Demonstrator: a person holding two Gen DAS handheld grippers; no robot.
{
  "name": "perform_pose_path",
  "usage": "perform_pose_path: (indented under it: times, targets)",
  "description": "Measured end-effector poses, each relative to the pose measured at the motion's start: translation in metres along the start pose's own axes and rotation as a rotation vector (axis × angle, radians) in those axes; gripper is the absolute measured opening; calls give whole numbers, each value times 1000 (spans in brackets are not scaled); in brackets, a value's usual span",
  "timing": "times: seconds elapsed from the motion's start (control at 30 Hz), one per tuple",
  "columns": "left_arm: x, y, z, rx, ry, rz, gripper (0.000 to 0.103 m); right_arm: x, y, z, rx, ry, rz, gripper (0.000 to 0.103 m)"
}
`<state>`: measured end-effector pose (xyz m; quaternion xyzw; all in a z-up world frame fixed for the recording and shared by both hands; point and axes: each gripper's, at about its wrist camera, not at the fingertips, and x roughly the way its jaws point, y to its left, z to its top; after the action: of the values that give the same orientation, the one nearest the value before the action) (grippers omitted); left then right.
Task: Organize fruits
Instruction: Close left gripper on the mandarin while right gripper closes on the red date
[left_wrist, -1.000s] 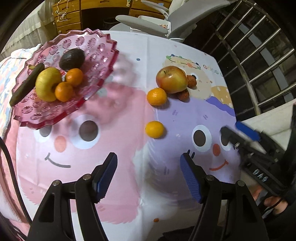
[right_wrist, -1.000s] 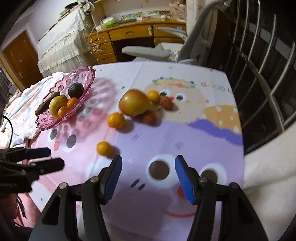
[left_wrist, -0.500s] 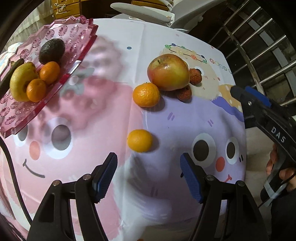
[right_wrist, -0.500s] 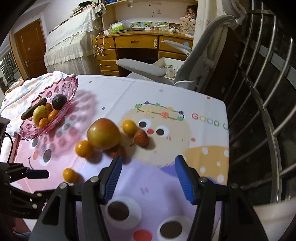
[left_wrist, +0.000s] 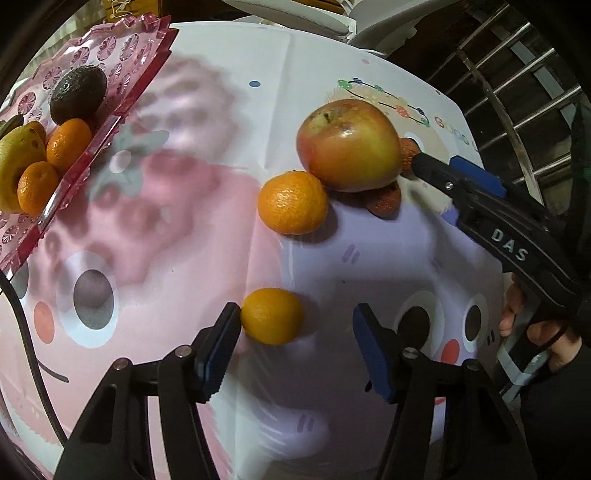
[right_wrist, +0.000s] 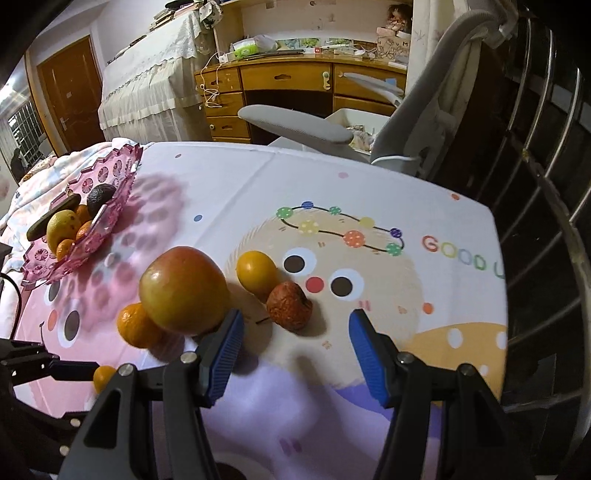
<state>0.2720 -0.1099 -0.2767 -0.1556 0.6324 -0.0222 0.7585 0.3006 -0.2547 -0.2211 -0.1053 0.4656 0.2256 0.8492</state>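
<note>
My left gripper (left_wrist: 295, 347) is open, with a small orange (left_wrist: 272, 316) lying on the cloth just inside its left pad. Beyond it lie a bigger orange (left_wrist: 292, 202), a large apple (left_wrist: 349, 145) and a red lychee (left_wrist: 386, 201). My right gripper (right_wrist: 293, 350) is open just short of a wrinkled red lychee (right_wrist: 289, 305), with a yellow-orange fruit (right_wrist: 256, 270) behind it and the apple (right_wrist: 183, 291) to its left. The pink glass plate (left_wrist: 122, 99) at the left holds an avocado (left_wrist: 78, 94), oranges and a yellow fruit.
The cartoon tablecloth (right_wrist: 369, 184) covers the table. A grey chair (right_wrist: 295, 123) stands past the far edge and a metal railing (right_wrist: 554, 184) runs along the right. The right gripper's body (left_wrist: 498, 229) shows in the left wrist view beside the apple.
Both grippers have moved forward over the table. The small orange now sits between my left fingers, and the red lychee is close in front of my right gripper.
</note>
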Motion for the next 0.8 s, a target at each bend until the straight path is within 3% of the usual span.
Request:
perform_pose_path:
  times: [0.17, 0.33, 0.47, 0.6, 0.8]
  targets:
    - [6, 8, 2, -30, 13, -7, 48, 17, 1, -2, 32, 2, 12, 54]
    - [7, 6, 2, -26, 0, -5, 45, 27, 2, 1, 31, 3, 11, 45]
    - [6, 7, 2, -30, -7, 2, 34, 32, 1, 3, 34, 10, 4, 37]
    - [5, 12, 0, -40, -14, -13, 34, 33, 2, 4, 36, 12, 18, 32]
    - [2, 9, -2, -24, -23, -16, 33, 33, 5, 4, 38, 20, 8, 31]
